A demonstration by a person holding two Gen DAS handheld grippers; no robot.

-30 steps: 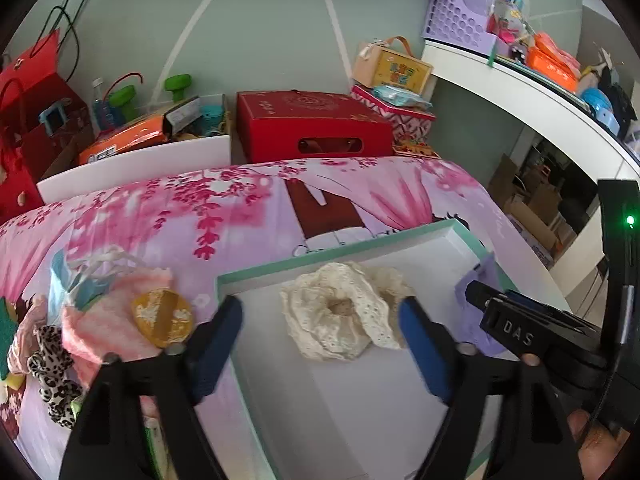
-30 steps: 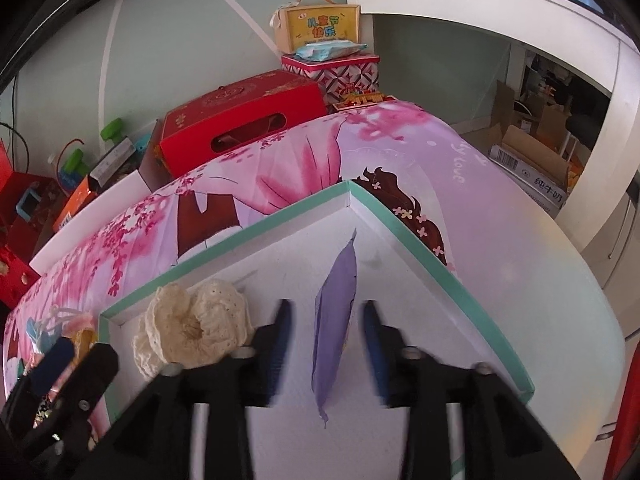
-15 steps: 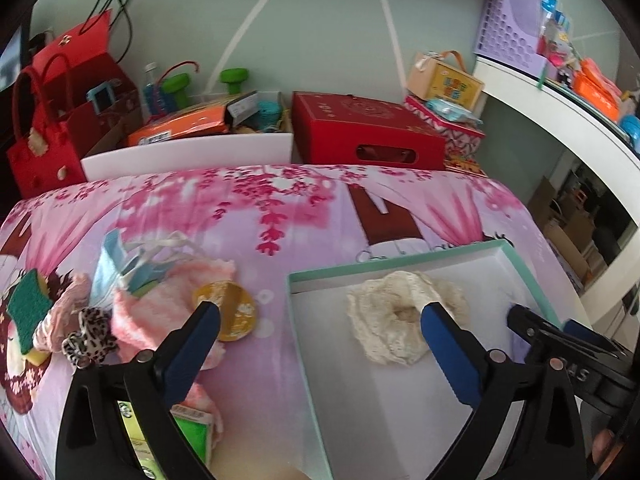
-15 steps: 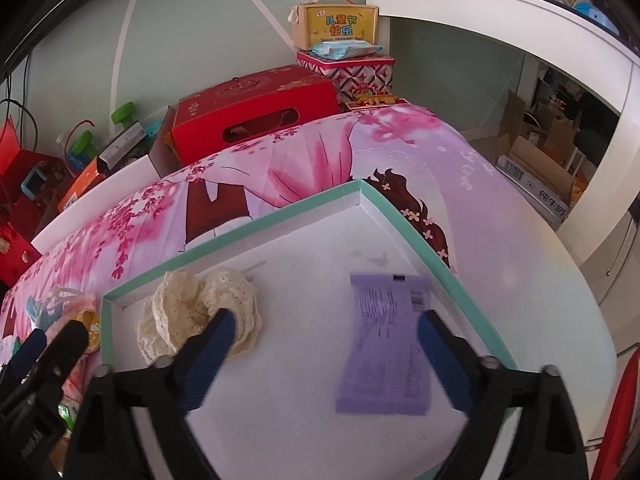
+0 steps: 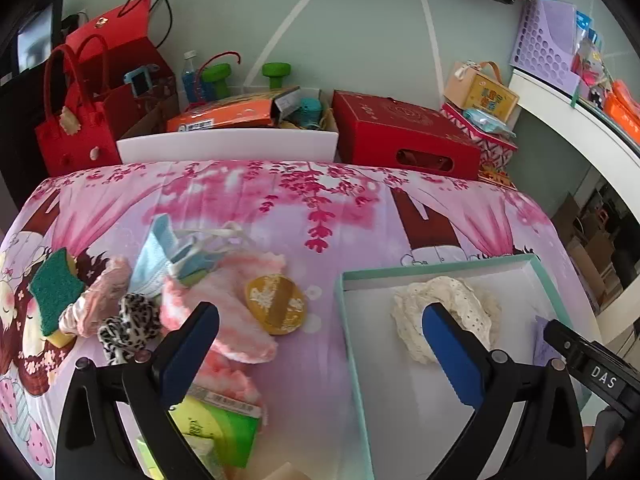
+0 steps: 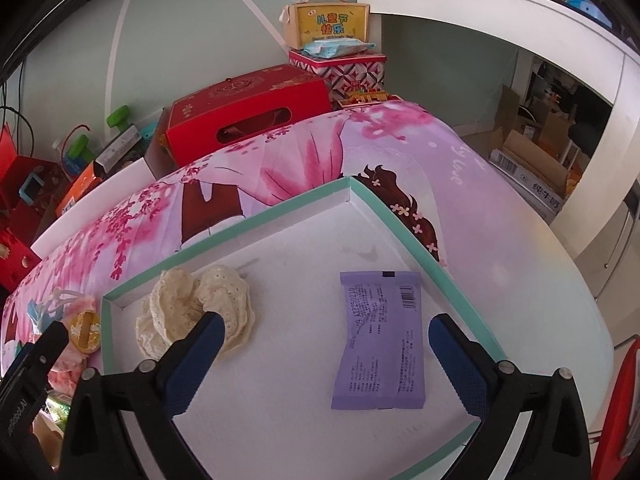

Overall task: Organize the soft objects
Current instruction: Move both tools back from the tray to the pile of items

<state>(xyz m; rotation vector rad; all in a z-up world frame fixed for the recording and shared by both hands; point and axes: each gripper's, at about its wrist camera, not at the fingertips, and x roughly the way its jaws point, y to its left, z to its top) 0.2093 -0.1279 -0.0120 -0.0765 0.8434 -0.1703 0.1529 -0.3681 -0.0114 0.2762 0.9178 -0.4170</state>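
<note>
A white tray with a teal rim lies on the pink floral cloth. In it lie a cream lace scrunchie and a flat purple packet. My right gripper is open and empty, above the tray with the packet between its fingers' line. My left gripper is open and empty, over the tray's left rim. To its left lies a pile: pink fluffy cloth, gold round item, leopard scrunchie, green sponge, blue mask, green pack.
Red boxes, a red bag and a white bin stand behind the table. A white shelf is at the right. The table's edge drops off at the right.
My right gripper opened and let the purple packet fall flat into the tray. My left gripper swung left, bringing the pile of soft items into view.
</note>
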